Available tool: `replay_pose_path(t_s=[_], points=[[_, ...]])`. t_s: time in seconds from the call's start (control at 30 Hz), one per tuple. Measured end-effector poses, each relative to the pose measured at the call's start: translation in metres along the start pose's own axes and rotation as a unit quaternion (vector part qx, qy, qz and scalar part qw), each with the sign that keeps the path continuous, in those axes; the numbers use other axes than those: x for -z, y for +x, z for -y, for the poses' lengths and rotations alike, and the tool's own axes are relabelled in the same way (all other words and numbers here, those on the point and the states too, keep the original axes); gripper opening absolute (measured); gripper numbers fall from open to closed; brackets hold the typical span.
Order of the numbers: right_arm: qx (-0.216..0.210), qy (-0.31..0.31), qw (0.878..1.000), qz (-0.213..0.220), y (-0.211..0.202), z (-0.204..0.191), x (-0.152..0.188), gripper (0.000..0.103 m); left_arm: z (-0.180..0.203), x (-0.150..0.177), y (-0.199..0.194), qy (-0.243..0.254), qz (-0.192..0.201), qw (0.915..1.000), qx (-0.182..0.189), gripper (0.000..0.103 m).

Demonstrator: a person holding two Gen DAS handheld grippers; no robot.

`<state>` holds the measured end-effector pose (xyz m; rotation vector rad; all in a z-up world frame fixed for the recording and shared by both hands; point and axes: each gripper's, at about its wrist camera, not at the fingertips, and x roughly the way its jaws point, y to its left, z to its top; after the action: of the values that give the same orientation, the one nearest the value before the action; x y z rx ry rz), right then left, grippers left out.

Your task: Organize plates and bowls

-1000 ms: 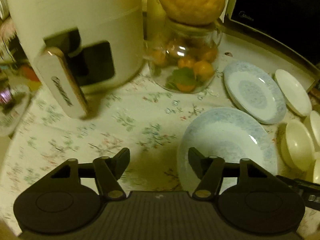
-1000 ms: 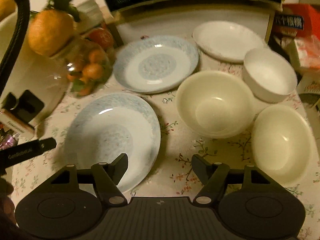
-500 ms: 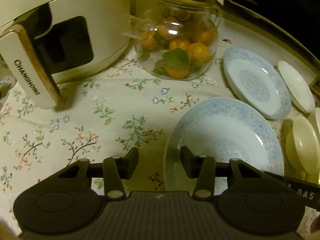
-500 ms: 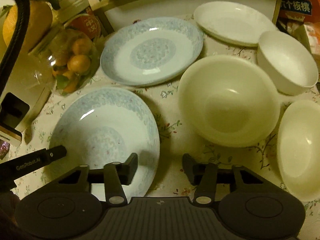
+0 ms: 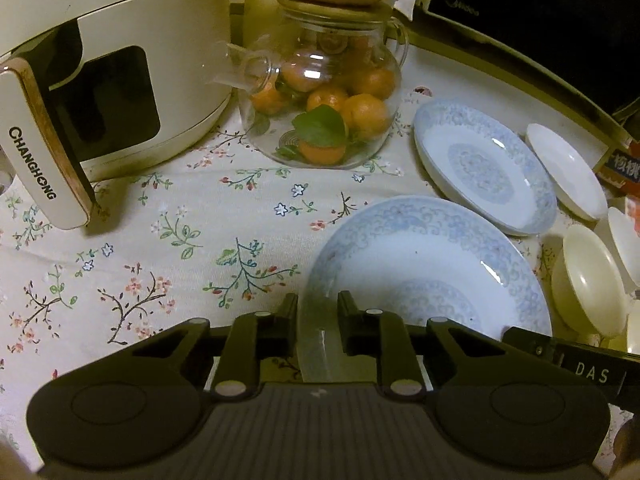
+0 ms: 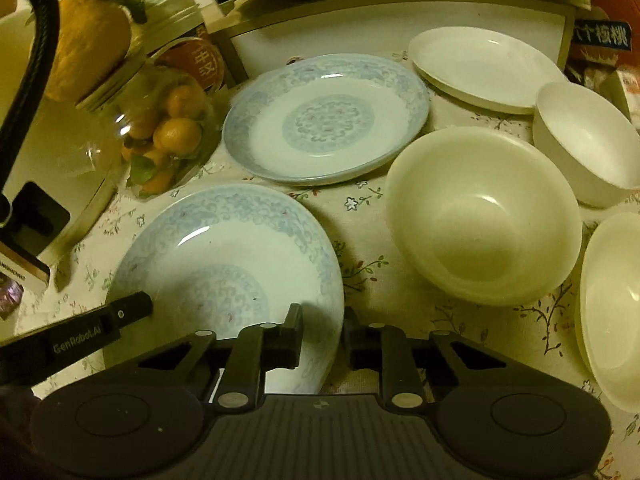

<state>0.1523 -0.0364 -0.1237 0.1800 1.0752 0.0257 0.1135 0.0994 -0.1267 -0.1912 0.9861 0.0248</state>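
A blue-patterned plate (image 5: pixel 420 264) (image 6: pixel 224 248) lies nearest on the flowered tablecloth. My left gripper (image 5: pixel 318 320) straddles its left rim and my right gripper (image 6: pixel 323 332) its right rim. Both pairs of jaws are closing, with the rim filling the gap between the pads. A second blue-patterned plate (image 6: pixel 328 120) lies just behind it, and a plain white plate (image 6: pixel 484 68) further back right. A cream bowl (image 6: pixel 480 216), a white bowl (image 6: pixel 588 140) and another cream bowl (image 6: pixel 612 300) stand to the right.
A cream air fryer (image 5: pixel 112 60) with its drawer pulled out stands at the left. Beside it is a glass teapot of small oranges (image 5: pixel 324 112) with a big citrus fruit on its lid. A black microwave (image 5: pixel 540 20) and boxes line the back.
Both grippers have come down and forward to the near blue plate. Their jaws have narrowed from wide apart to tight around opposite rims.
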Motion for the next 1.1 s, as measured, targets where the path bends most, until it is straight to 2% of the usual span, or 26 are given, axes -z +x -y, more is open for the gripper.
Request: replay_pose_path(t_s=[0.2, 0.43, 0.63, 0.87, 1.1], points=[[-0.004, -0.001, 1.000, 0.007, -0.002, -0.002, 0.001, 0.013, -0.010, 0.001, -0.004, -0.029, -0.012, 0.9993, 0.021, 0.013], [-0.022, -0.025, 0.999, 0.019, -0.024, -0.004, -0.002, 0.011, -0.014, 0.009, -0.030, -0.026, -0.015, 0.9993, 0.023, 0.011], [-0.026, -0.032, 0.999, 0.028, -0.045, -0.006, 0.009, 0.011, -0.020, 0.021, -0.064, -0.026, 0.000, 0.9994, 0.025, 0.010], [-0.038, -0.057, 0.997, 0.039, -0.081, -0.011, 0.040, 0.011, -0.023, 0.051, -0.088, -0.018, -0.002, 0.9994, 0.030, 0.010], [-0.031, -0.061, 0.998, 0.003, -0.079, -0.003, 0.073, 0.012, -0.023, 0.086, -0.083, -0.017, -0.035, 0.9989, 0.025, 0.010]])
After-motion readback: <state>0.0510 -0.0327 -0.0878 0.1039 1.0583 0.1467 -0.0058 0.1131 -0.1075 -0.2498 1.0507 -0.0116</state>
